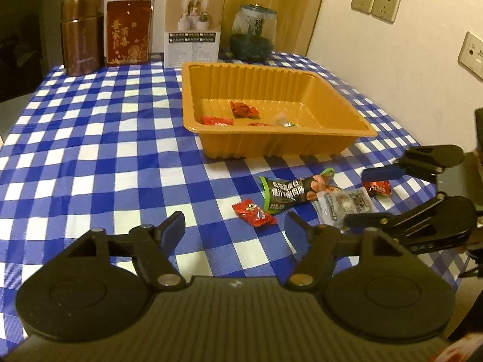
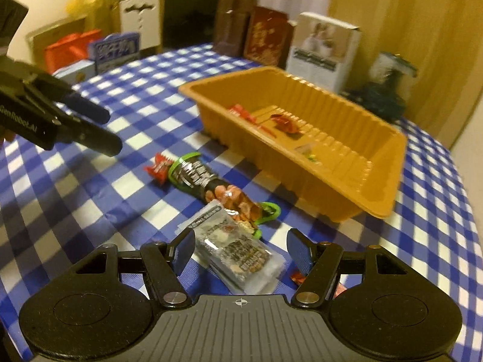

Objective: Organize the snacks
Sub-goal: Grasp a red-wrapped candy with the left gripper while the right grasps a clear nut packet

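Orange tray, blue-and-white checked tablecloth — red candy

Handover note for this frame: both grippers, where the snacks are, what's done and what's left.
Left gripper: open, empty, over the cloth near the red candy.
Right gripper: open, astride the clear packet, not gripping.
Done: about four sweets lie in the orange tray.
Left on the checked tablecloth: red candy, dark sausage stick, clear packet, a second red candy by the right gripper.
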Motion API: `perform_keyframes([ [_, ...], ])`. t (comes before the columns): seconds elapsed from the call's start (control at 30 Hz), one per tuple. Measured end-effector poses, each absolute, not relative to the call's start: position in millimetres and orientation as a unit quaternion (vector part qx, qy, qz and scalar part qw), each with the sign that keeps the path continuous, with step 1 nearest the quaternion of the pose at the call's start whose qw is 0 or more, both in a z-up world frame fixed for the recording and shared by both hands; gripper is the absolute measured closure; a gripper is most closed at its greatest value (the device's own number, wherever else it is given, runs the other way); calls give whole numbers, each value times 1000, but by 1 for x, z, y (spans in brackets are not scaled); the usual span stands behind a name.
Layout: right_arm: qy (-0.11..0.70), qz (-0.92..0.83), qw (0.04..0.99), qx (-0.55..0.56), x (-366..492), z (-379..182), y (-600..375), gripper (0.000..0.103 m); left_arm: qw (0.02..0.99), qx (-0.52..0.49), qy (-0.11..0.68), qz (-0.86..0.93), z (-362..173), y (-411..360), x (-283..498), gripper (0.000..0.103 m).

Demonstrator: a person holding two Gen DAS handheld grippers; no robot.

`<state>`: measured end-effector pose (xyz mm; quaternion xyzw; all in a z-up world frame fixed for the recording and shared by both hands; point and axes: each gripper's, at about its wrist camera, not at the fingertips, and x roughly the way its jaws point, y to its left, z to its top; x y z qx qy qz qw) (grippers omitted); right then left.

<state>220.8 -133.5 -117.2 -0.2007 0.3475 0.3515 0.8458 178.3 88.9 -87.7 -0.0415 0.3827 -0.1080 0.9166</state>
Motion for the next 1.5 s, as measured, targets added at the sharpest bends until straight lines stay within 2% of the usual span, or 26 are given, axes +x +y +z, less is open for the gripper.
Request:
perform_keyframes([
  [0.2, 376, 369, 828, -192, 231, -129, -133, 36, 911, -41, 395, -115, -95, 85, 182, 33],
  [0.5, 414, 372, 820, -136, 210, -117, -137, 36, 910, -38, 397, -115, -96, 83, 181, 32],
  [0.7, 416, 329, 843, -84, 211, -115, -134, 36, 909, -38, 400, -111, -98, 82, 182, 32],
  [0.83, 413, 295, 857, -87, 214, -120, -129, 37, 908, -42, 402, -109, -100, 81, 183, 32],
  [0.9, 409, 287, 860, -102, 211, -122, -125, 51, 907, -44, 405, -107, -103, 81, 185, 32],
  [1.03, 403, 278, 865, -105, 207, -124, -123, 62, 904, -50, 410, -107, -106, 79, 187, 32],
  [1.3, 405, 253, 875, -78, 207, -117, -124, 65, 904, -77, 410, -98, -106, 73, 195, 33],
  [1.4, 398, 243, 882, -69, 205, -111, -127, 65, 906, -87, 406, -89, -106, 70, 200, 36],
  [1.5, 399, 233, 885, -58, 207, -110, -131, 65, 909, -90, 399, -78, -108, 67, 205, 50],
])
